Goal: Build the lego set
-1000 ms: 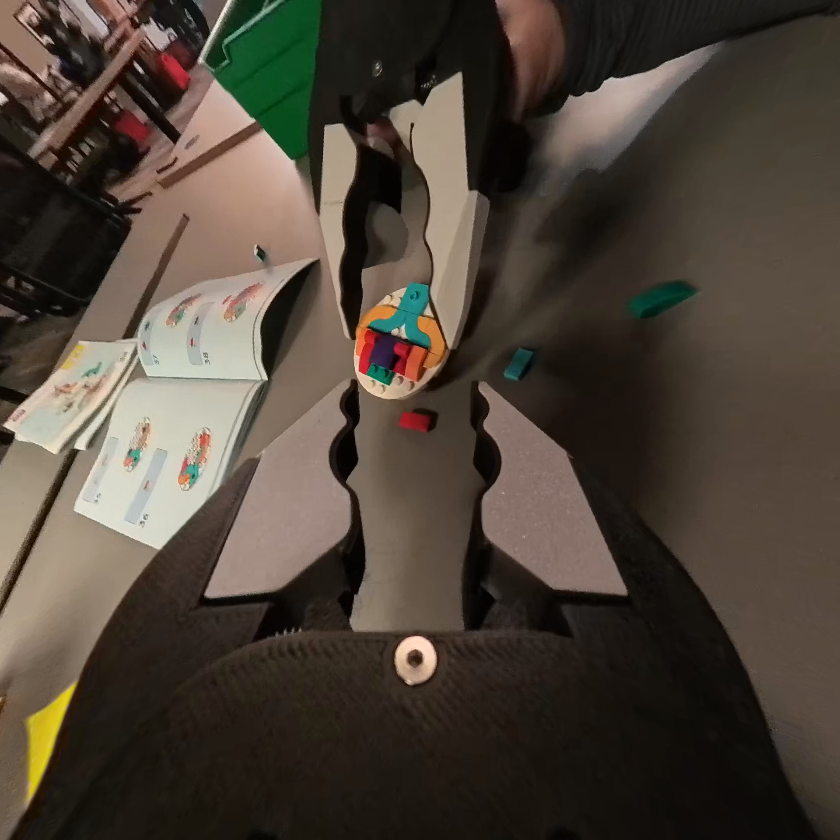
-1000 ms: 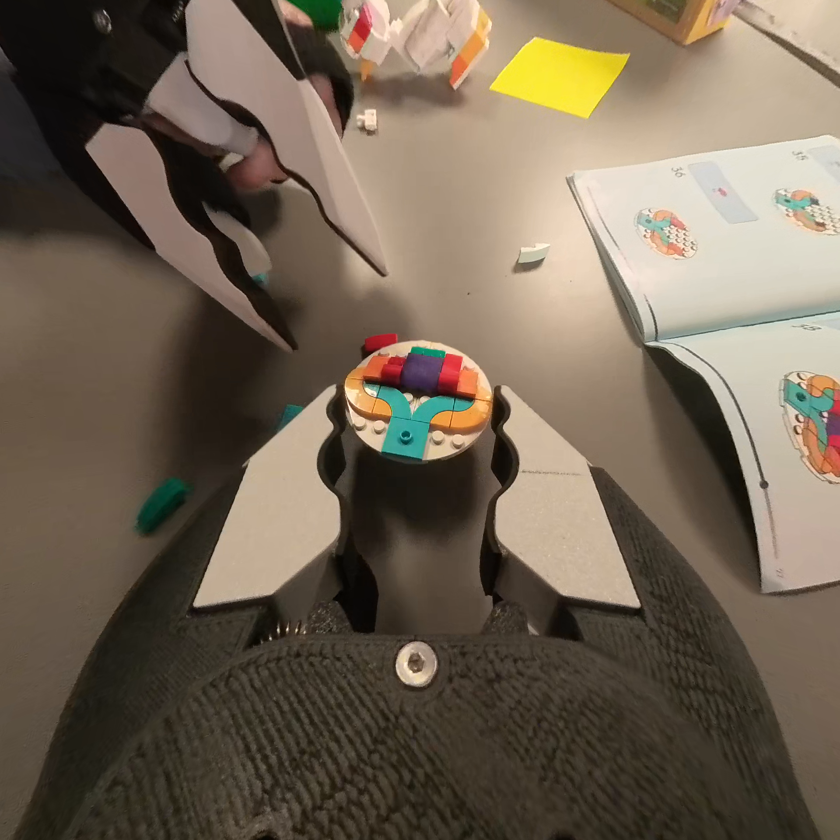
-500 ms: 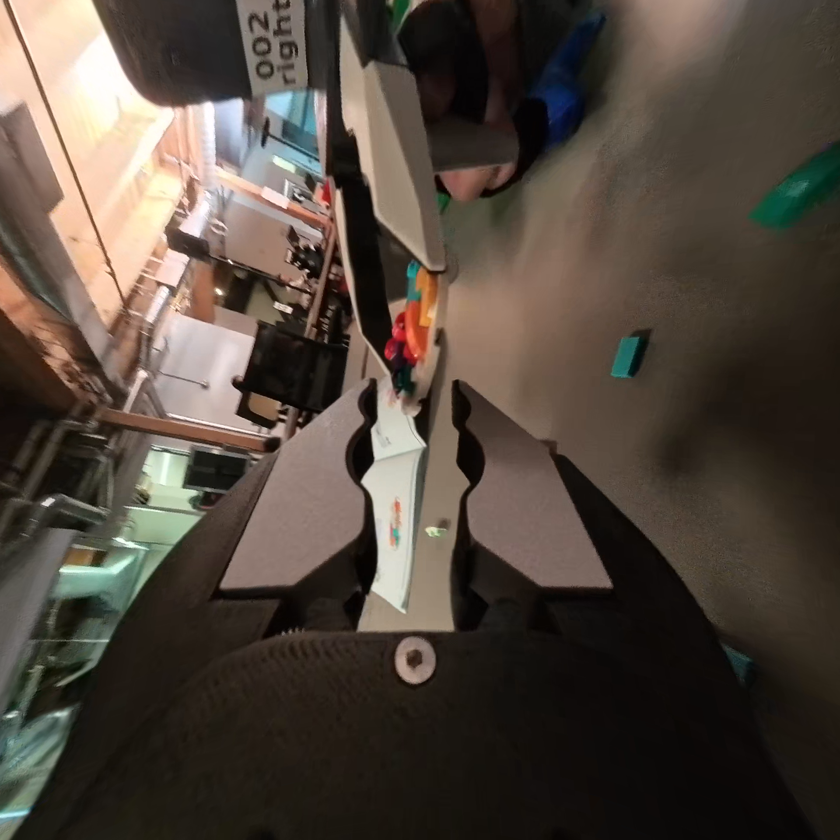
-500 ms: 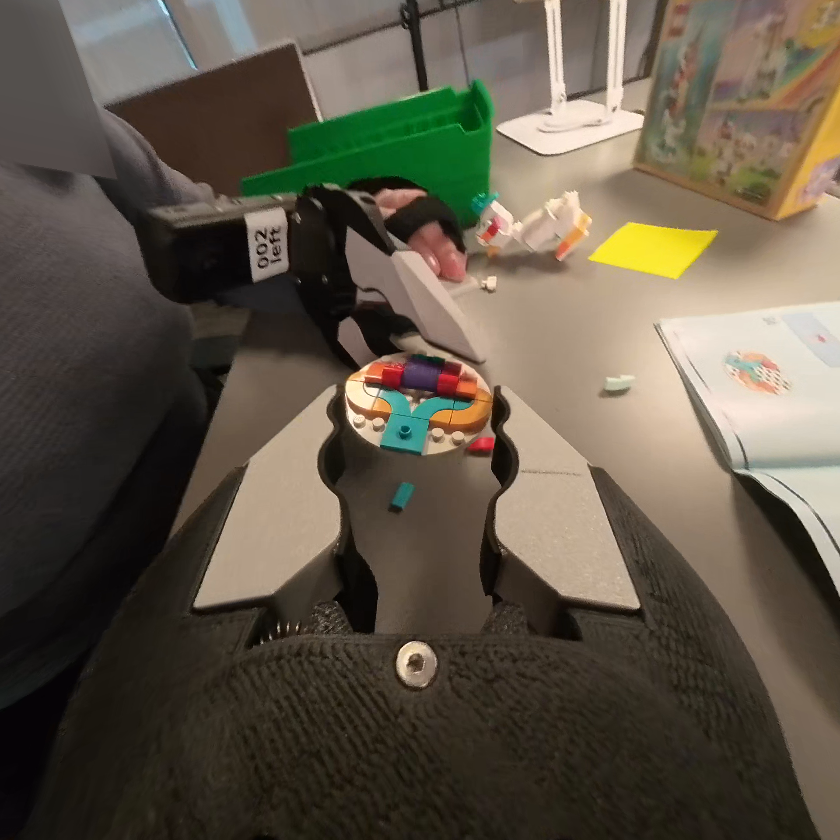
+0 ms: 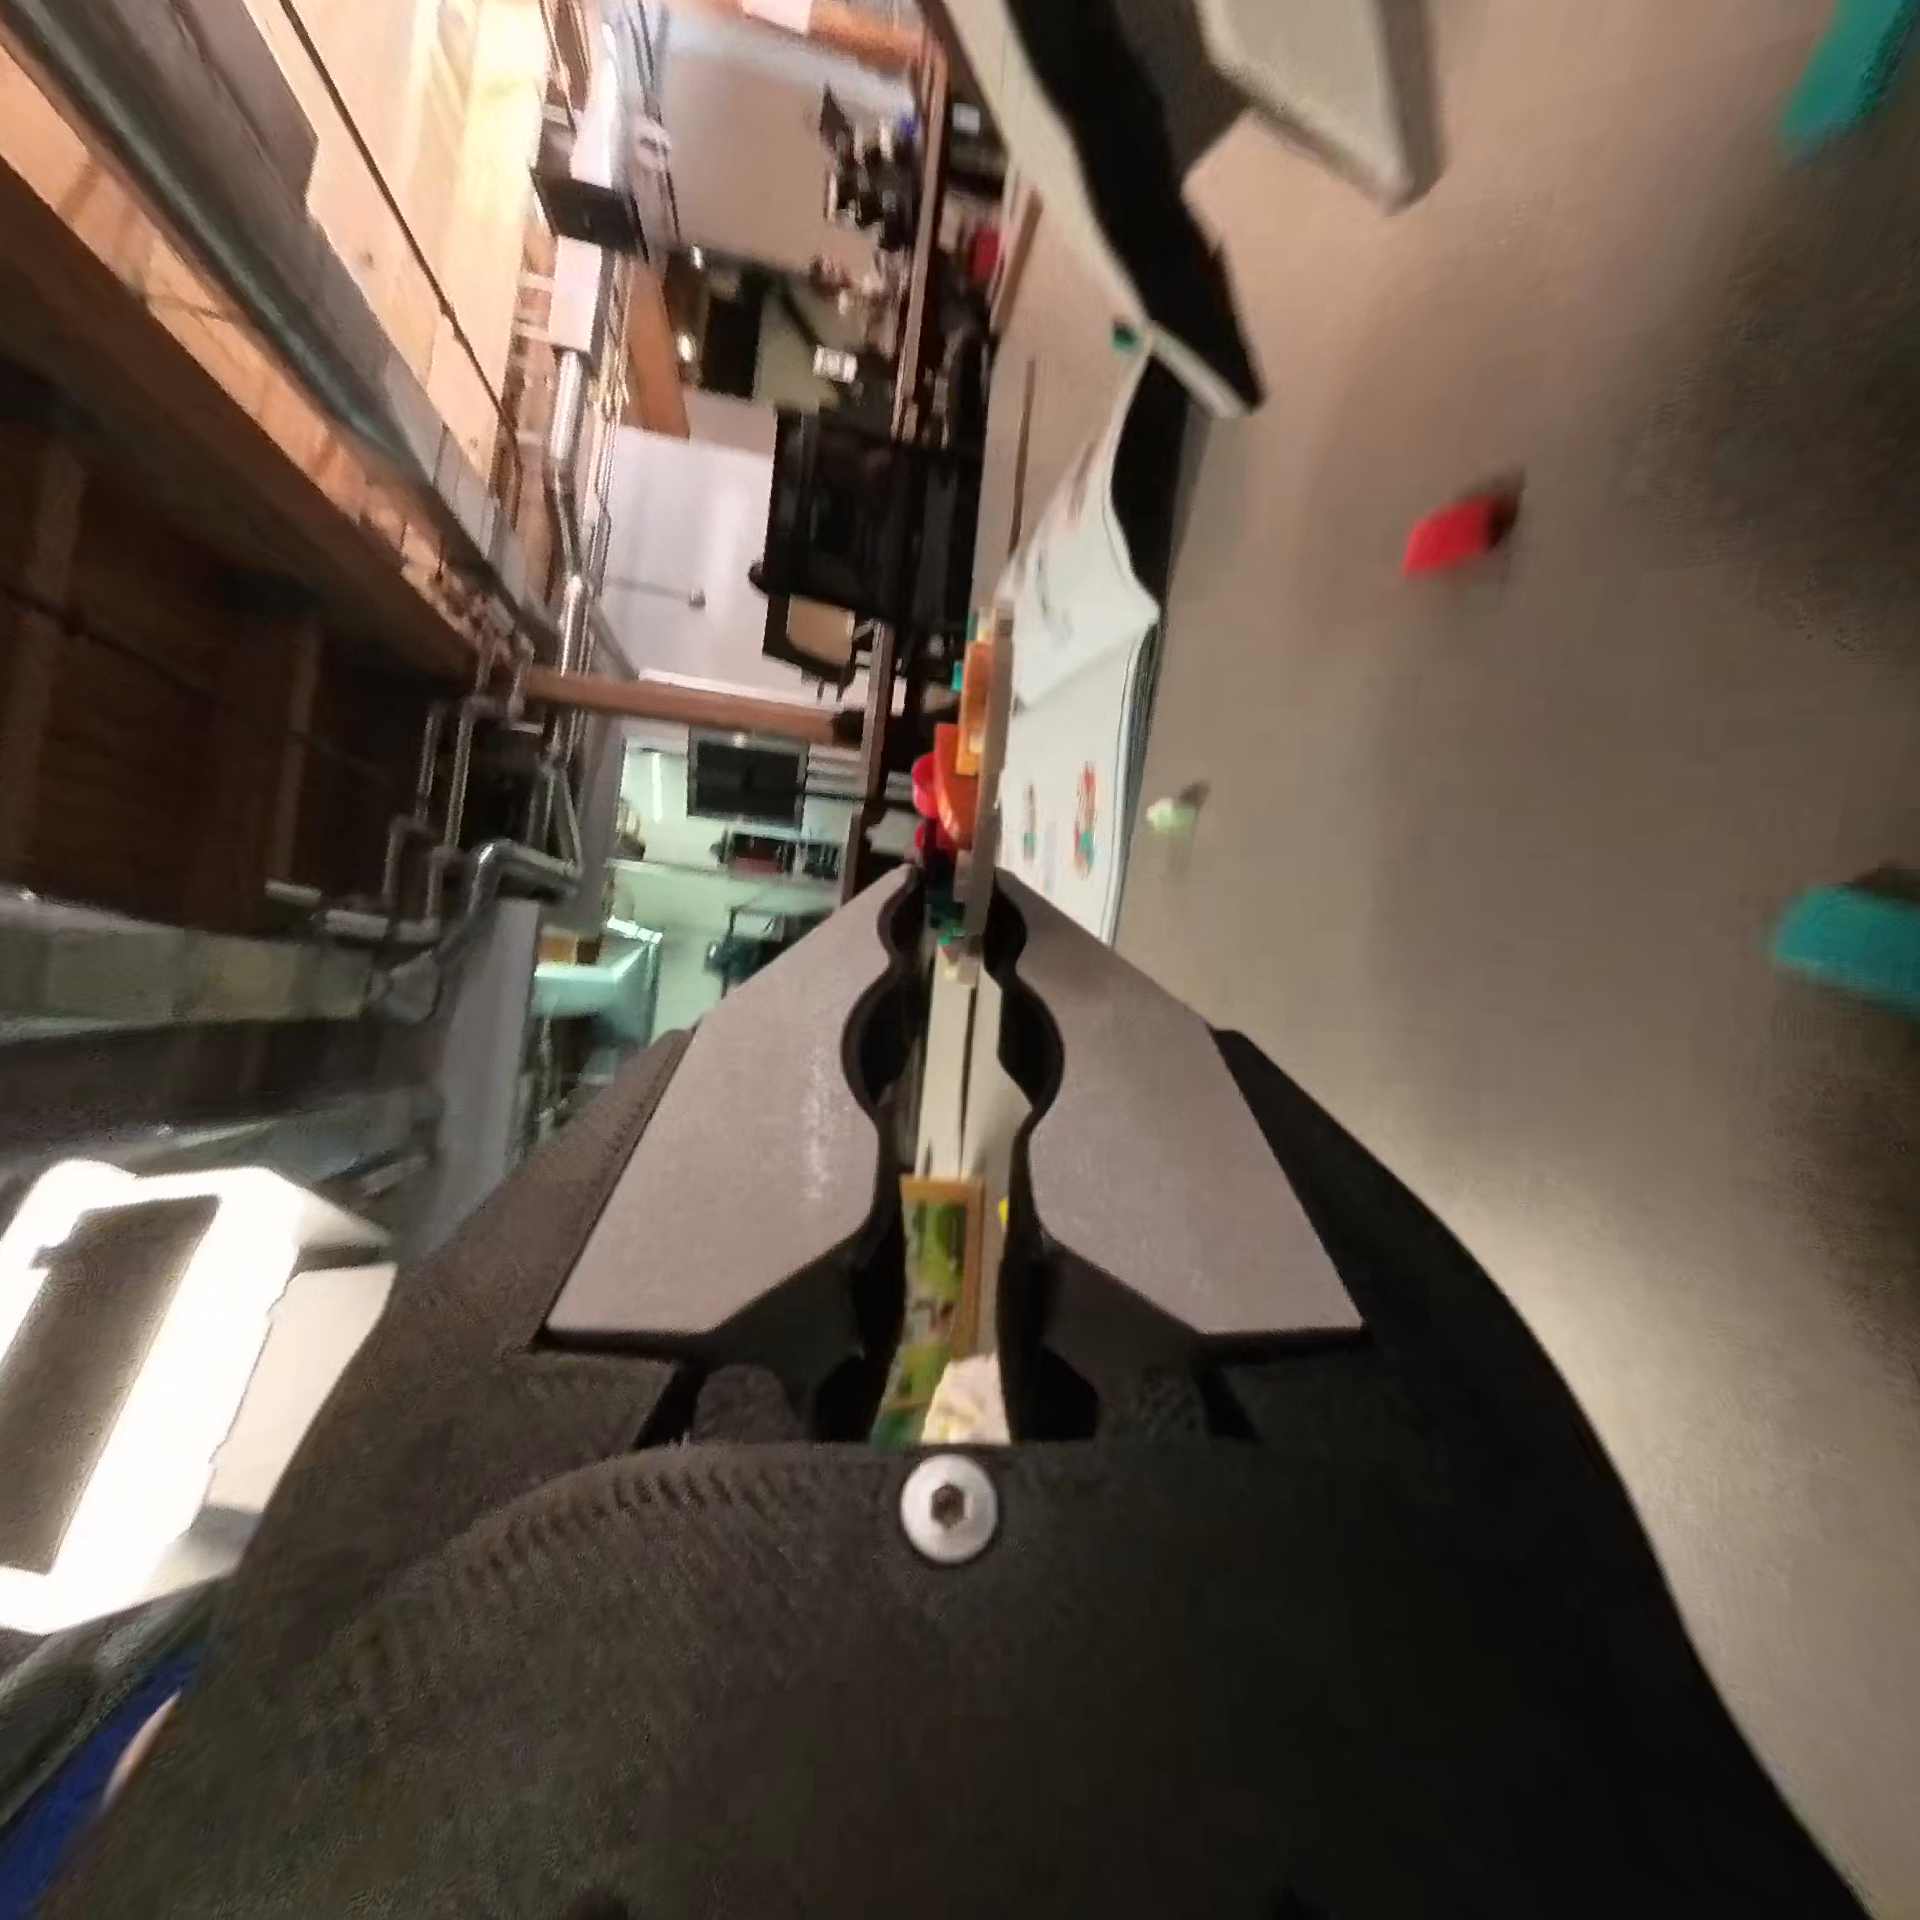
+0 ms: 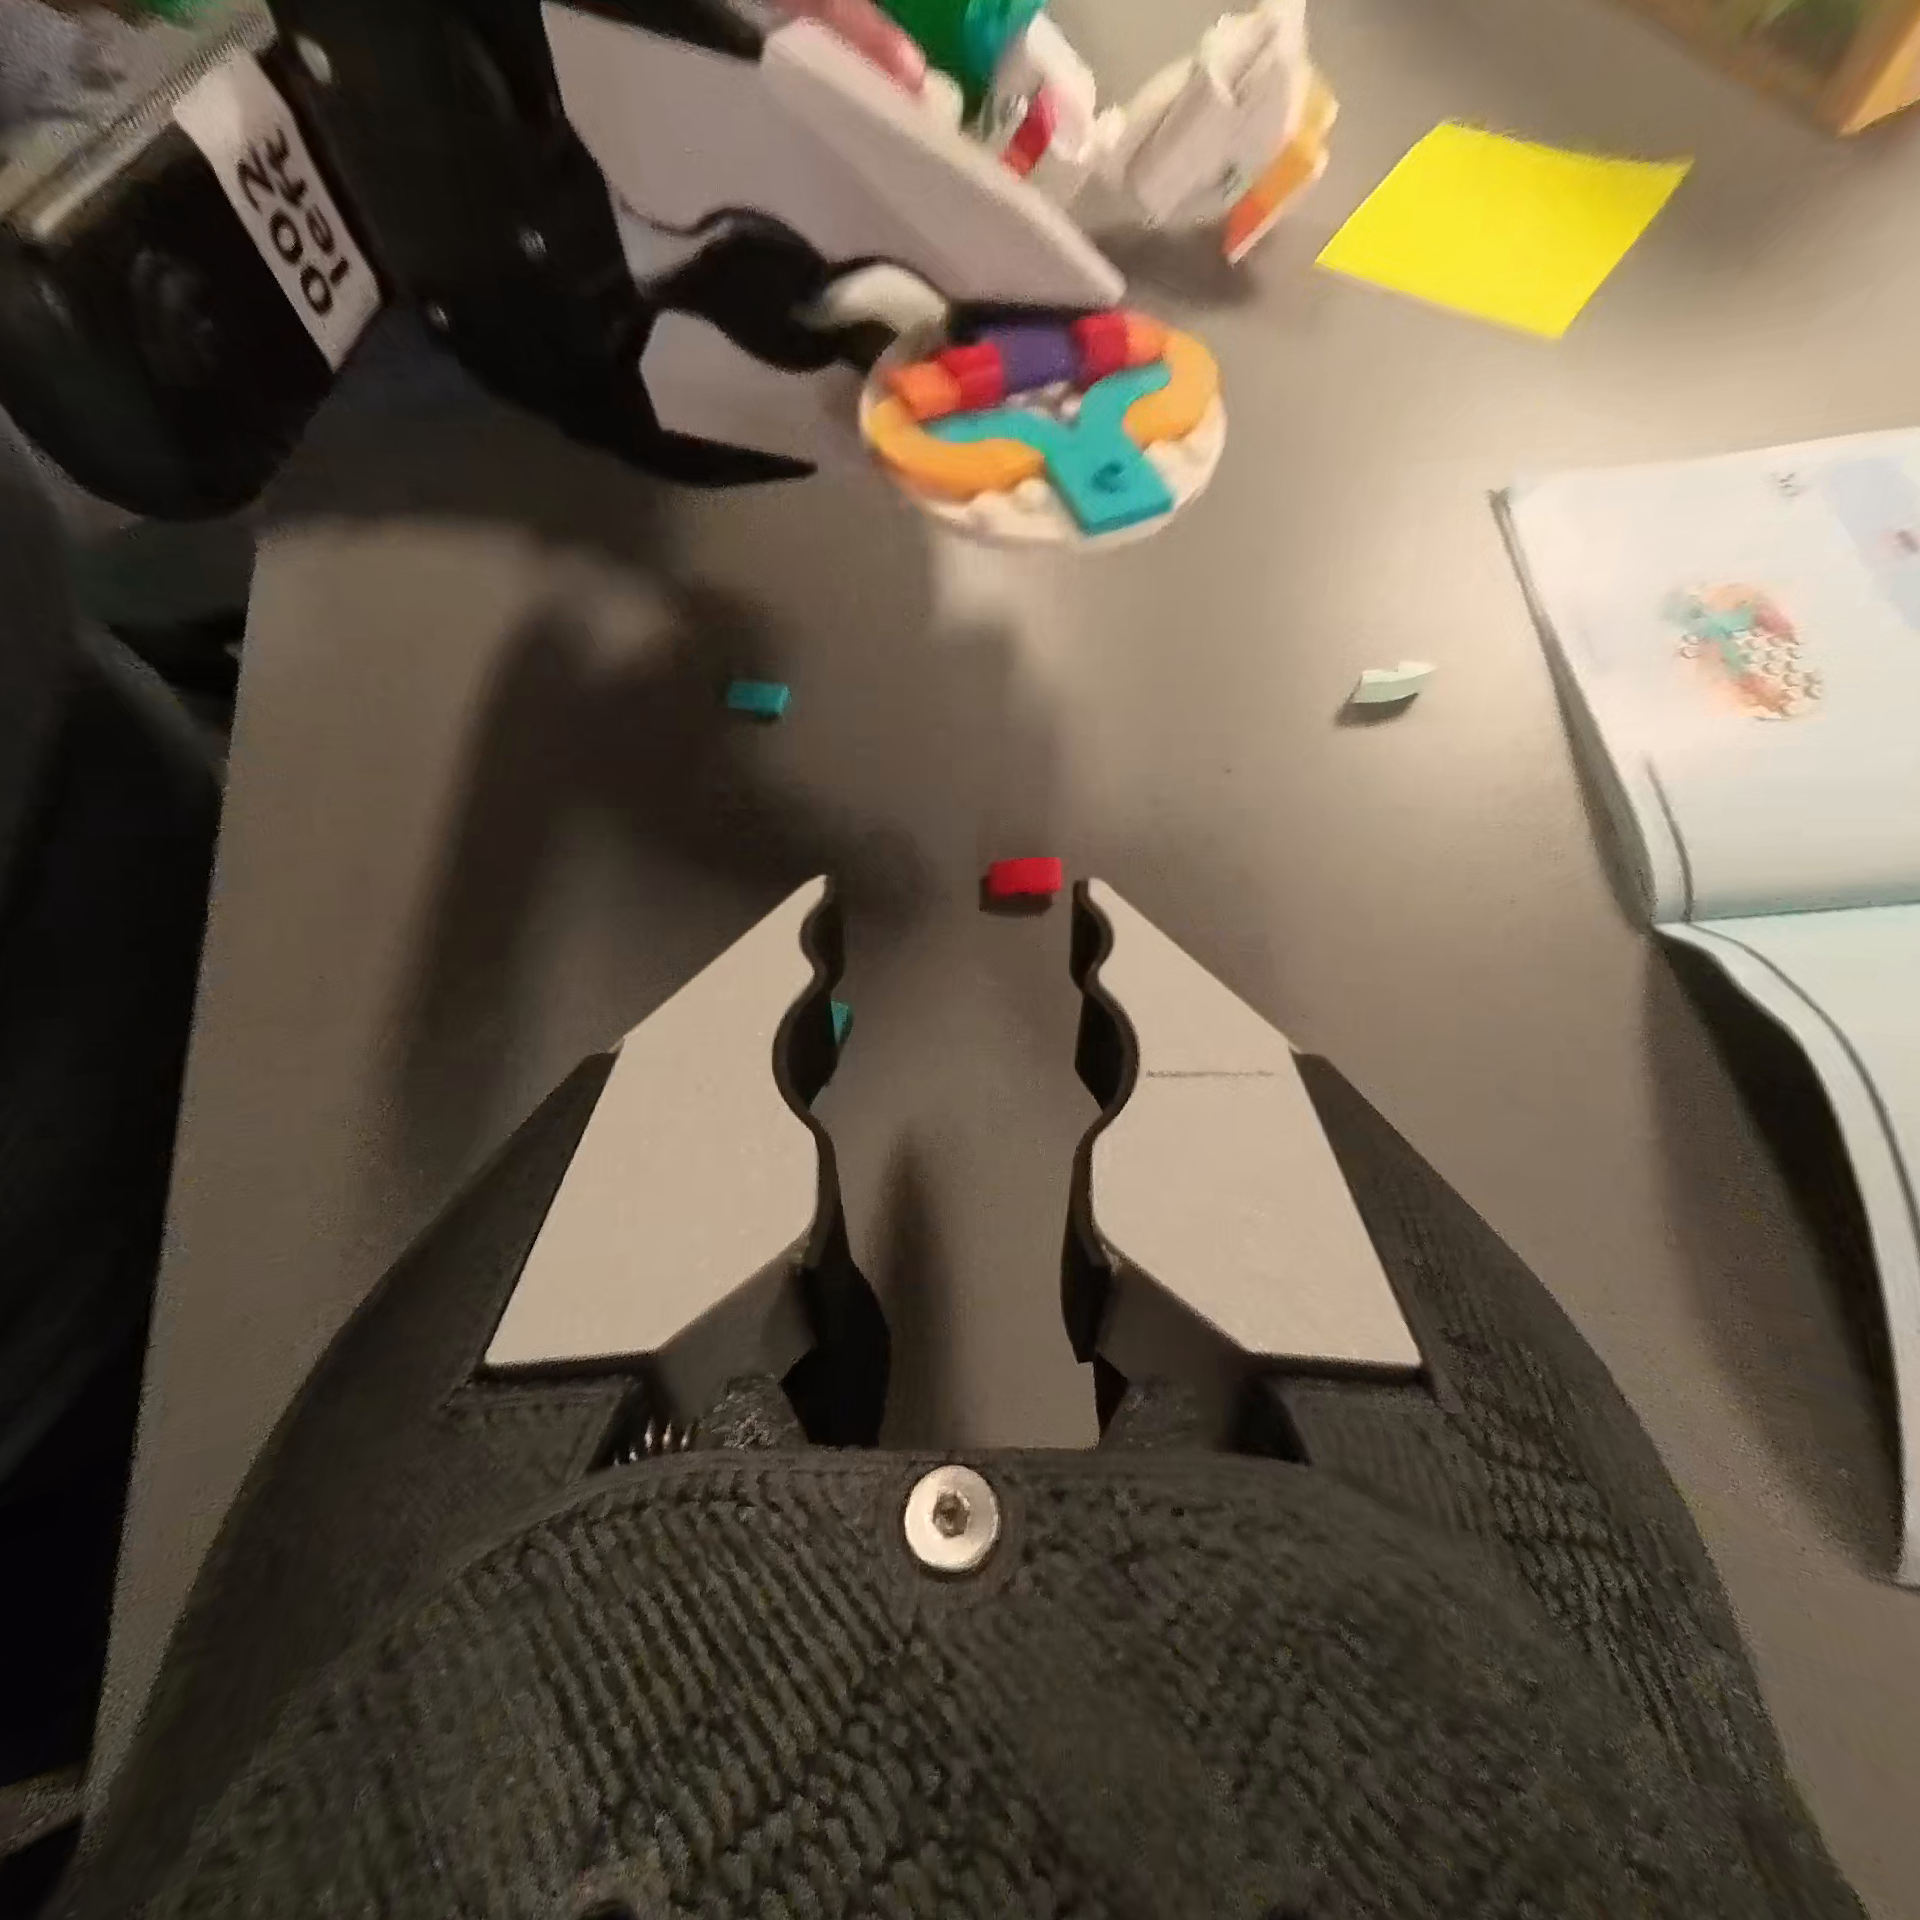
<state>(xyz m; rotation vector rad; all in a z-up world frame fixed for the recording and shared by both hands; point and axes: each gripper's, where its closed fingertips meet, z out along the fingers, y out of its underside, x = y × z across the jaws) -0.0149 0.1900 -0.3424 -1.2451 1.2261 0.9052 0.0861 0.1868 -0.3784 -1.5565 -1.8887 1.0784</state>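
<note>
The left gripper (image 6: 997, 301), bearing a white printed label, clamps the round lego disc (image 6: 1049, 426). The right gripper (image 6: 951, 894) gapes empty near a red brick (image 6: 1023, 878); printed instruction booklet (image 6: 1766, 727) lies right.

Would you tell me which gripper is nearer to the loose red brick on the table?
Right. The right gripper hovers open with the red brick just beyond its fingertips; the left gripper is farther off, clamped on the round plate model.
</note>
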